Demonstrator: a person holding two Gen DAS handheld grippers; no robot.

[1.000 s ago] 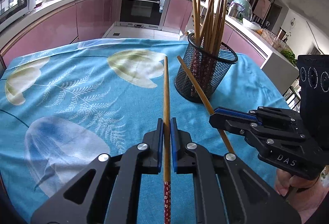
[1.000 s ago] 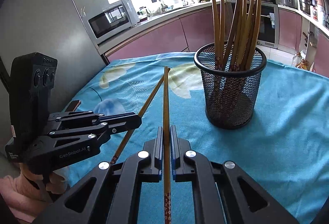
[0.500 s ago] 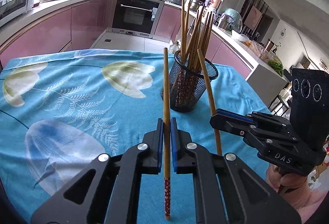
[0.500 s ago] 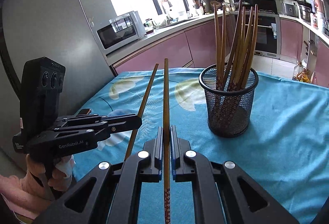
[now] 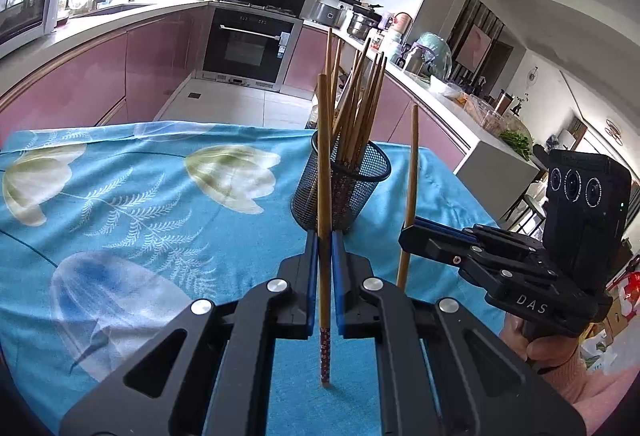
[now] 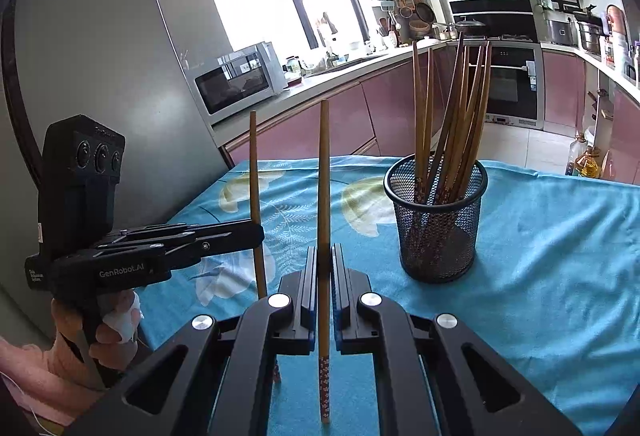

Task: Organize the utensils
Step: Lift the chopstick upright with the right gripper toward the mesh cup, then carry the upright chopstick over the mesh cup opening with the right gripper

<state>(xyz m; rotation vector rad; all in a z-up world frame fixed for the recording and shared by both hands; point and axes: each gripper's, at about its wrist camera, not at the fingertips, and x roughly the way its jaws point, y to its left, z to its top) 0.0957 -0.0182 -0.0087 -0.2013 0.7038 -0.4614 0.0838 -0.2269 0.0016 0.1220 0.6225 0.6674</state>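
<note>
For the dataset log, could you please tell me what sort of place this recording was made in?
It looks like a home kitchen. A built-in oven sits among pink cabinets, a microwave stands on the counter, and pots crowd the worktop. The work happens on a table with a blue floral cloth.

The chopsticks (image 6: 324, 196) look like smooth brown wood with patterned red ends. The holder (image 6: 438, 232) is black wire mesh, matt. A printed blue cloth (image 6: 560, 236), slightly wrinkled, covers the table. Each hand-held gripper (image 5: 325, 264) is matt black plastic with shiny metal screws.
</note>
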